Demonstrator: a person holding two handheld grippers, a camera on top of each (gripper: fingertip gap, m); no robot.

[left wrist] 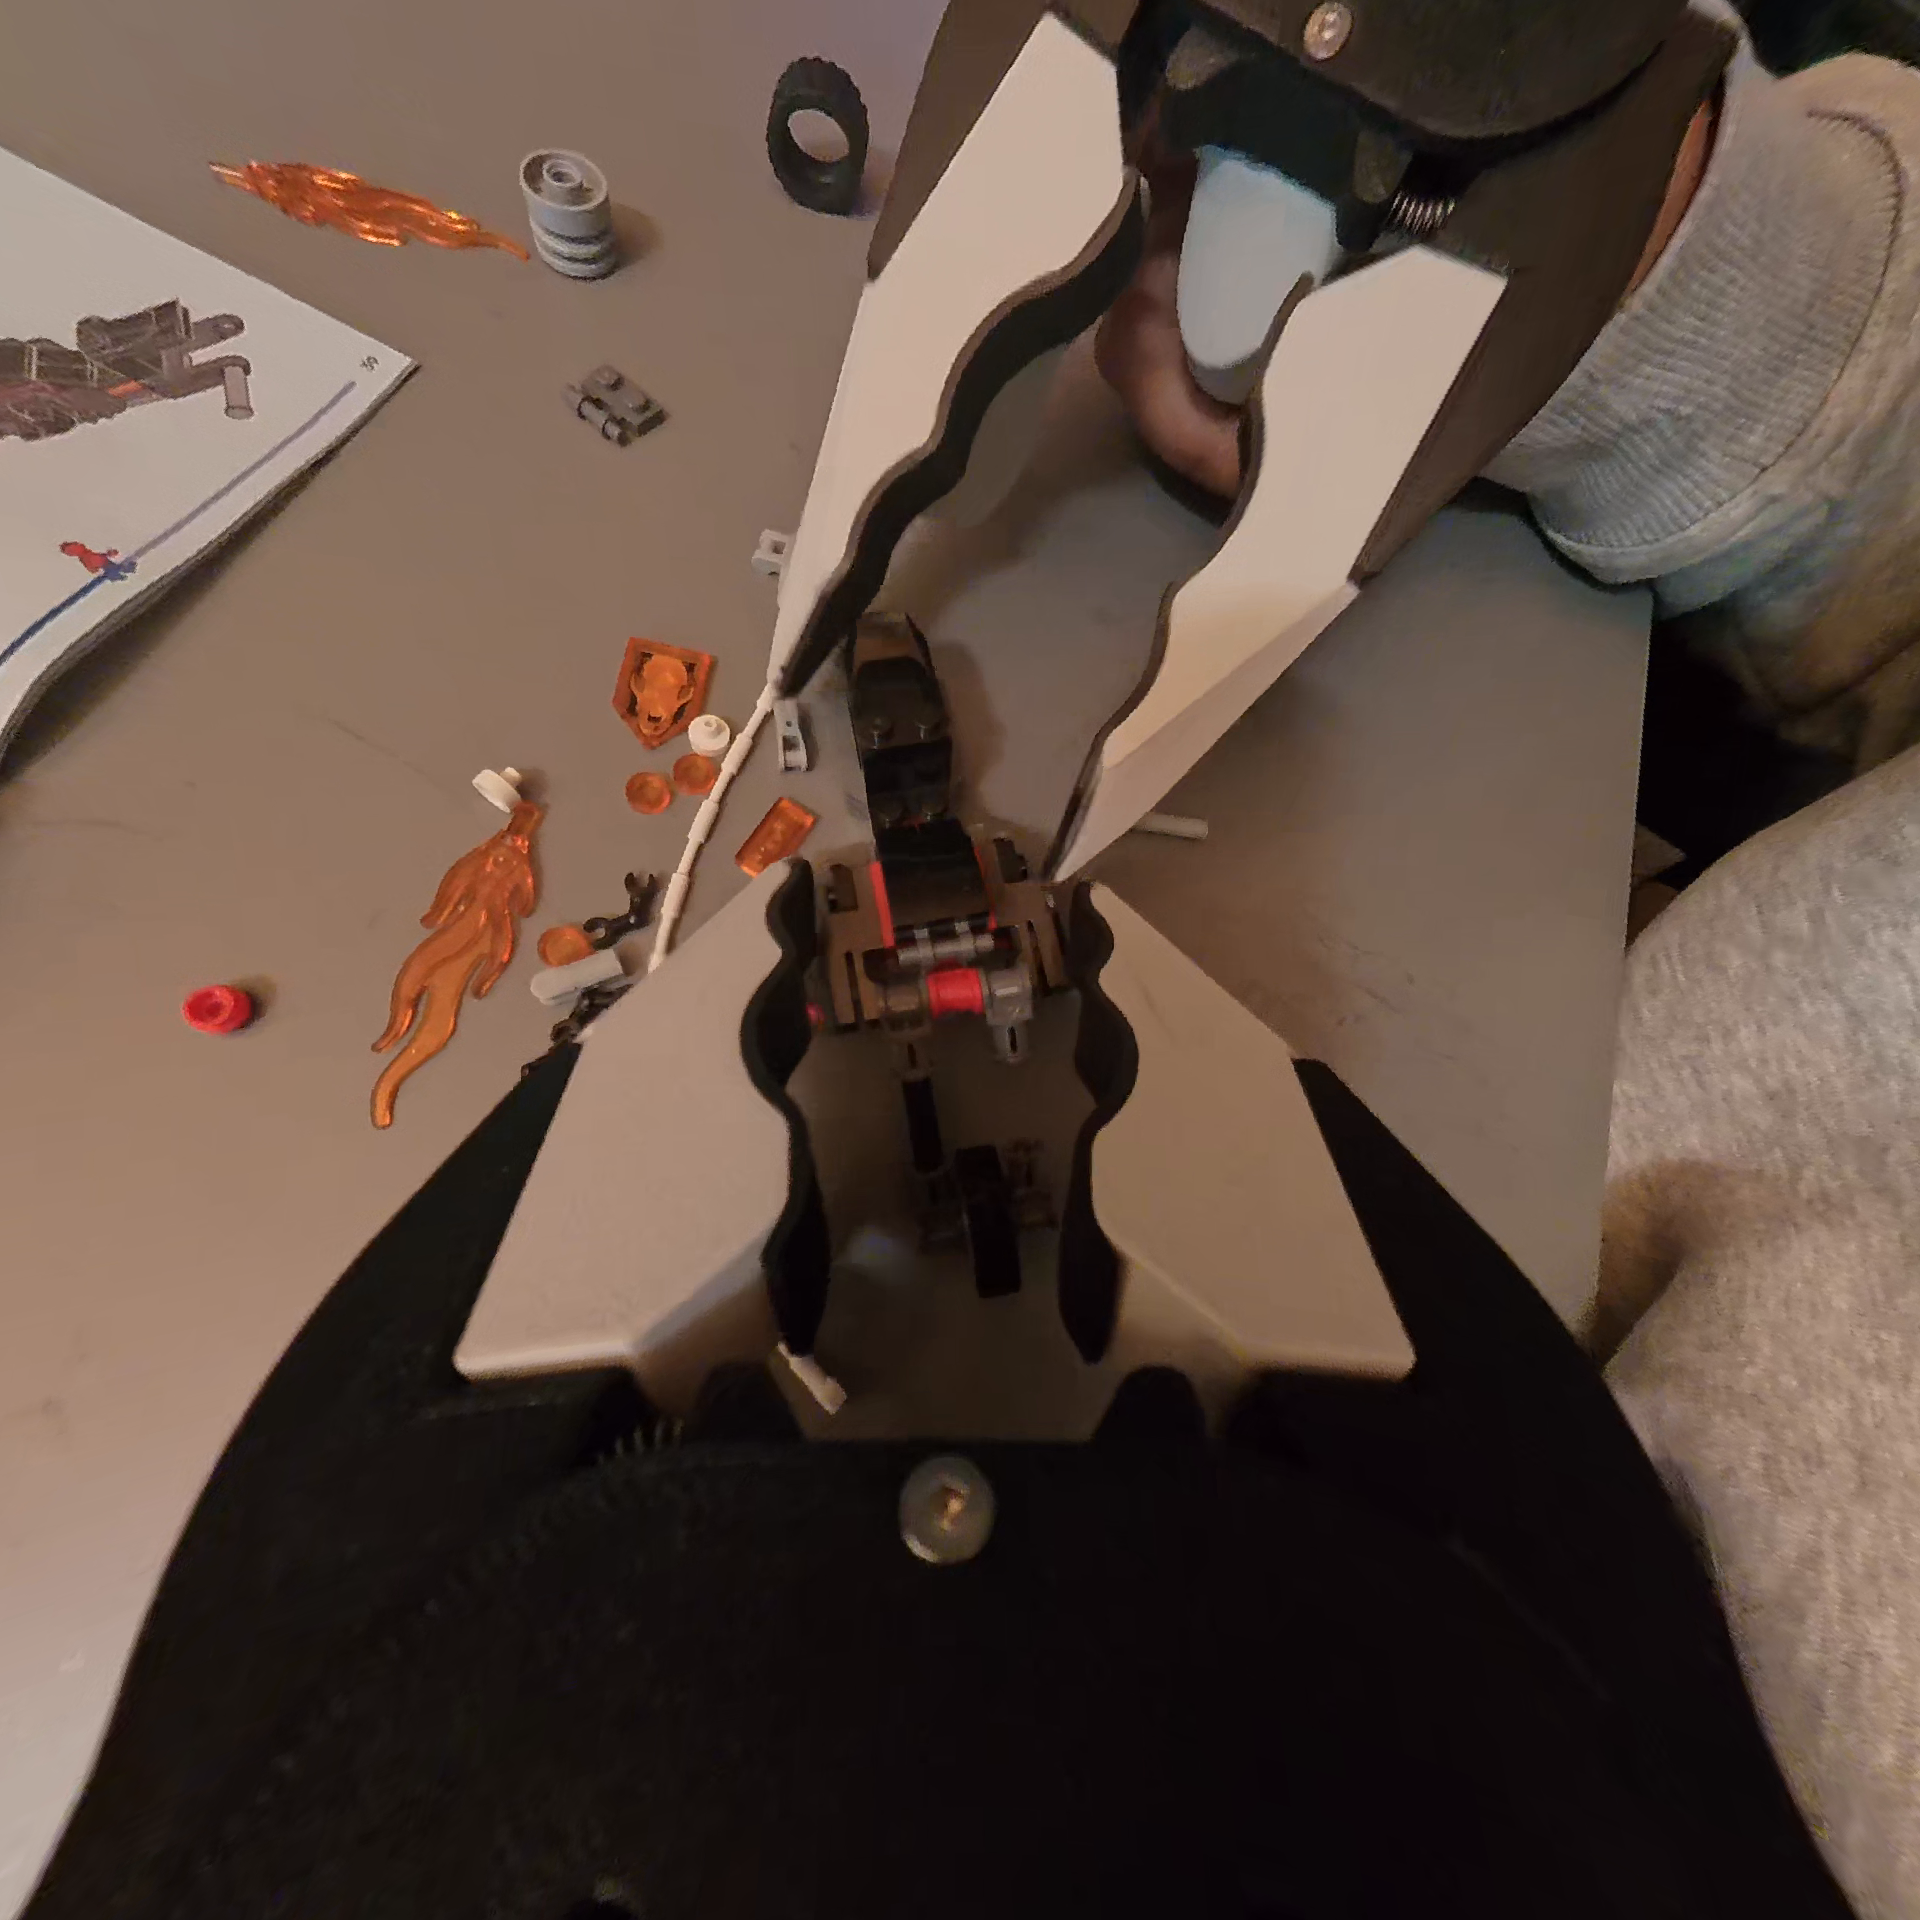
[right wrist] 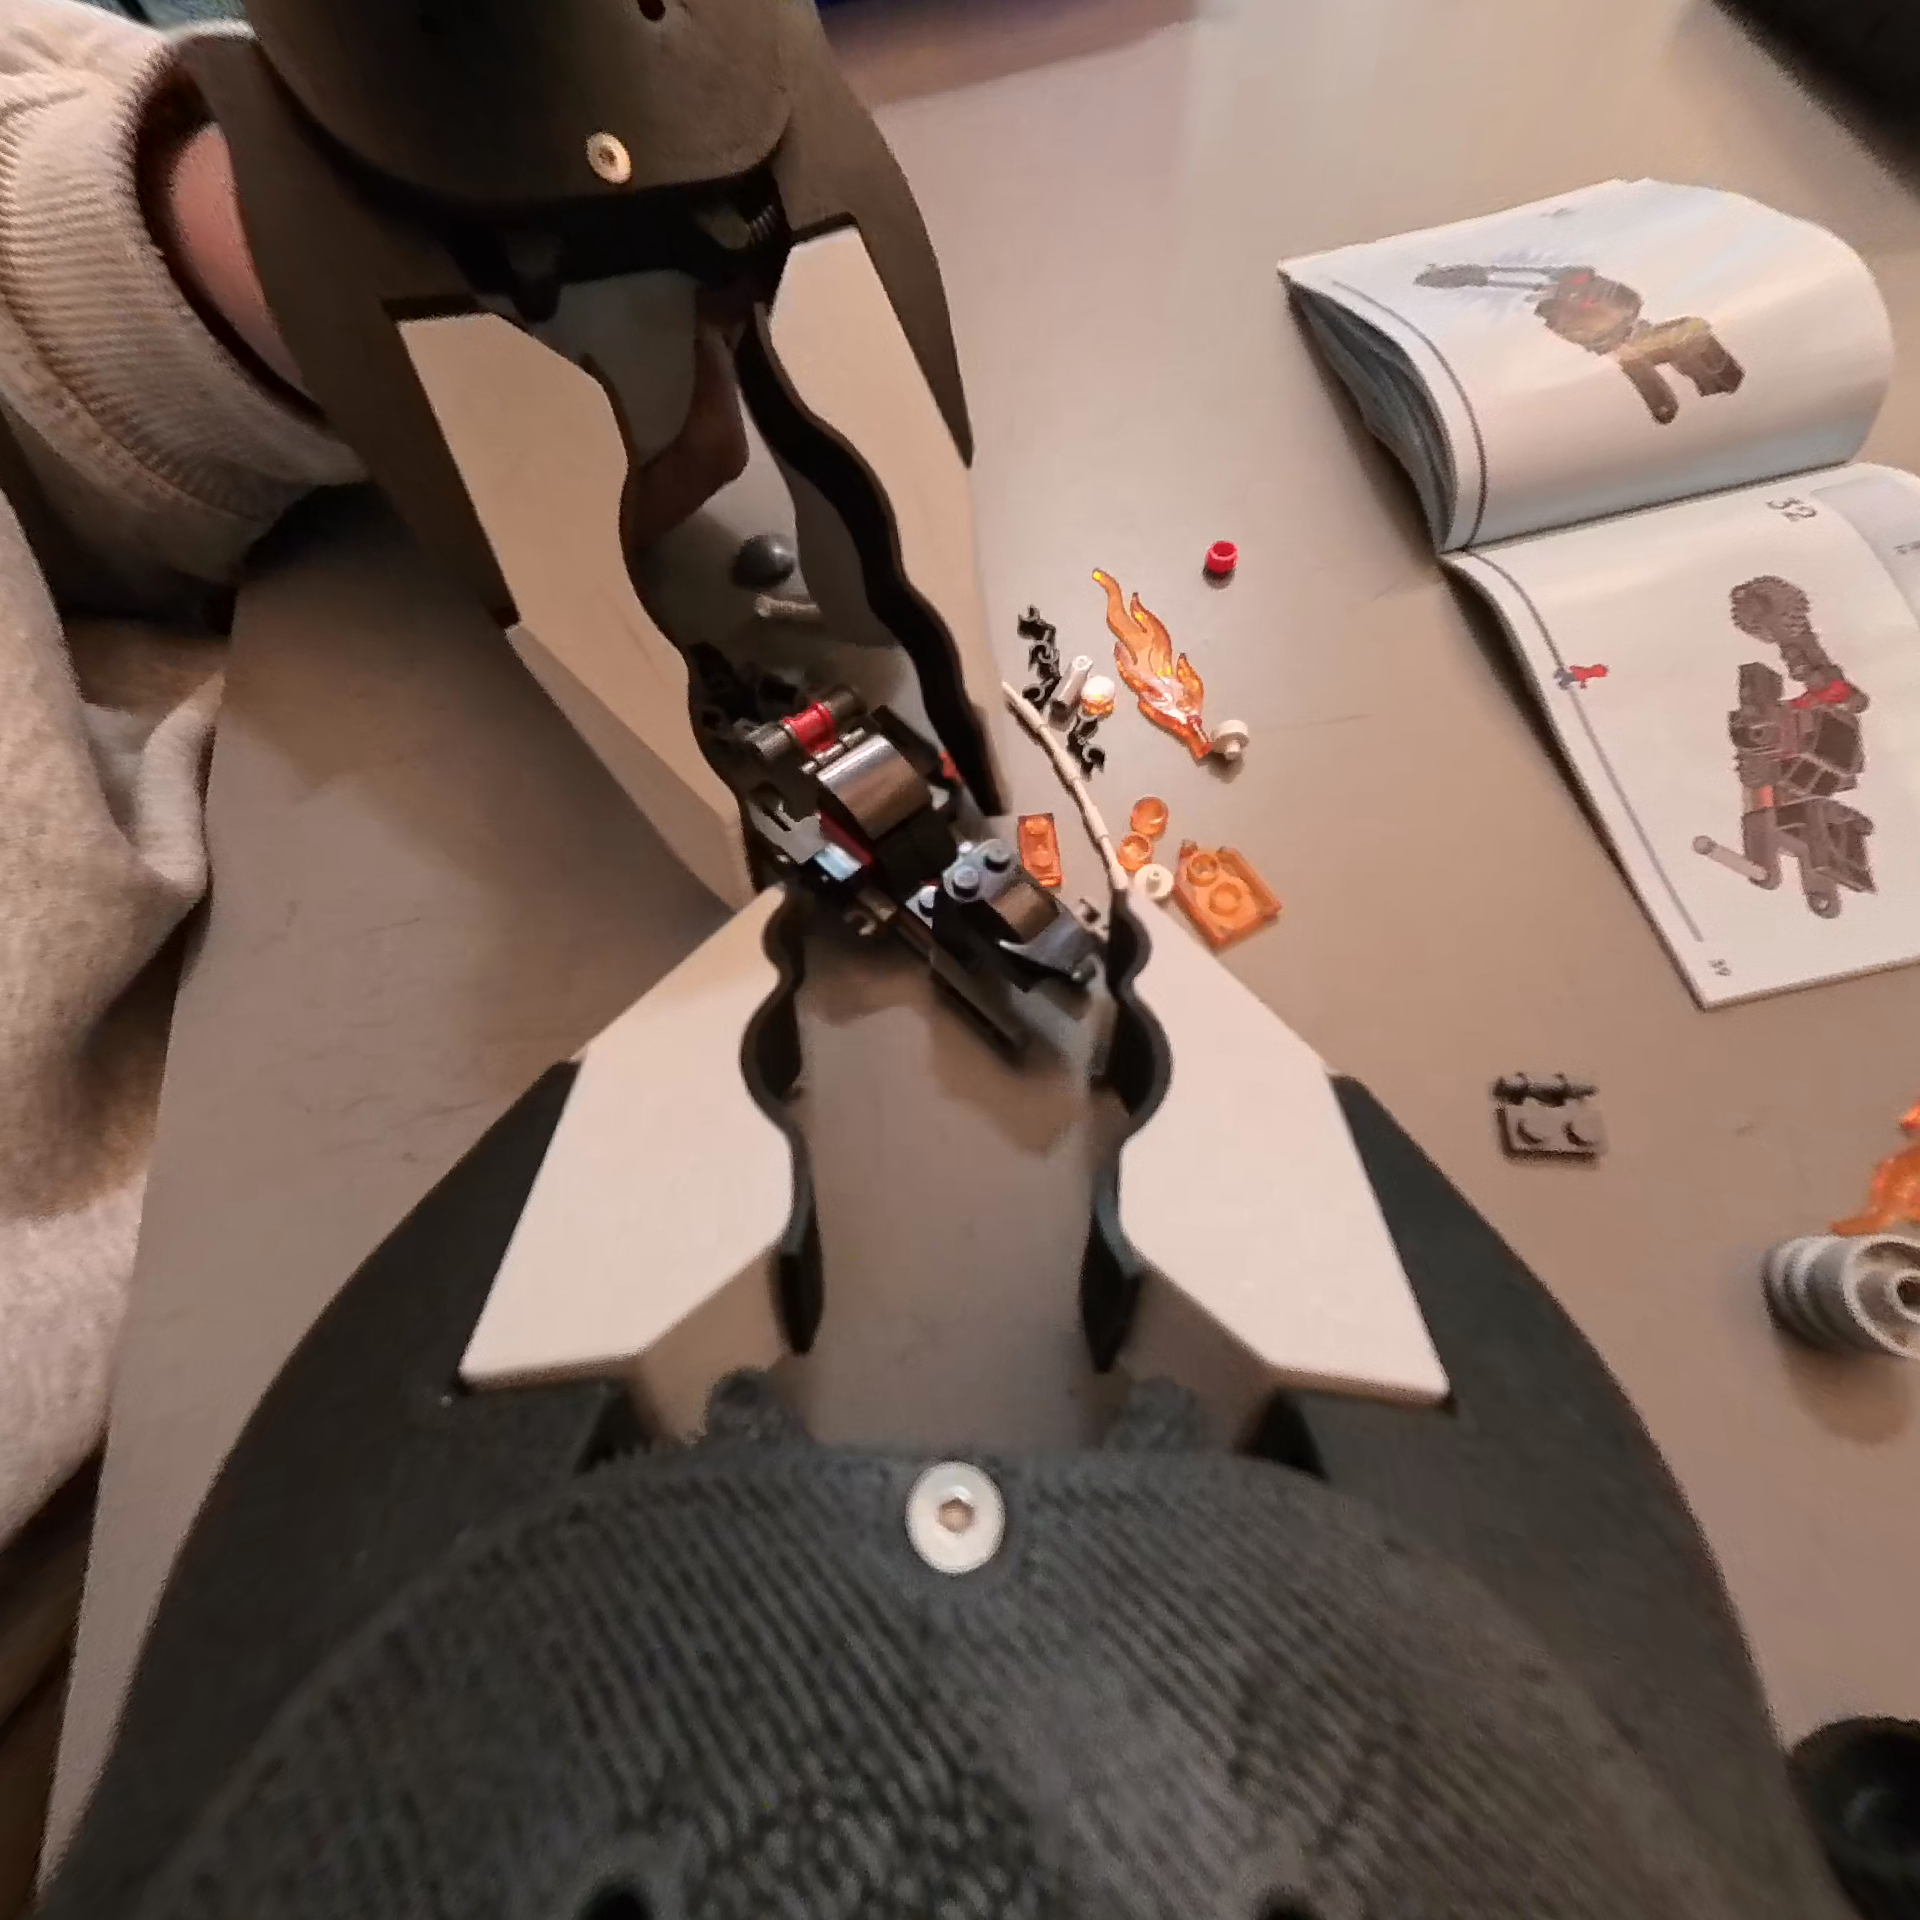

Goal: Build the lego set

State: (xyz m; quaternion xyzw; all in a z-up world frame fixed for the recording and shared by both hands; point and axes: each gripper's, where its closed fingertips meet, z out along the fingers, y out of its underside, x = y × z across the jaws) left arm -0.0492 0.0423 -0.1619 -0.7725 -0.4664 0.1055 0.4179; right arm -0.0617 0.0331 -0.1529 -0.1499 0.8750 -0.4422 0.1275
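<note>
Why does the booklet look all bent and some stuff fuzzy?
Right wrist view: the wide lens curves the instruction booklet near the edge, and the grey wheel hub at the rim is soft. Left wrist view: the orange flame piece is sharp, while the black tyre looks slightly blurred; the light is warm and dim.

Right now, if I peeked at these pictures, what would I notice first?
First, the two big grippers, left and right, meeting tip to tip around a dark lego model with red bits. Next, the bright orange flame pieces scattered on the grey table beside them, by an open instruction booklet.
</note>
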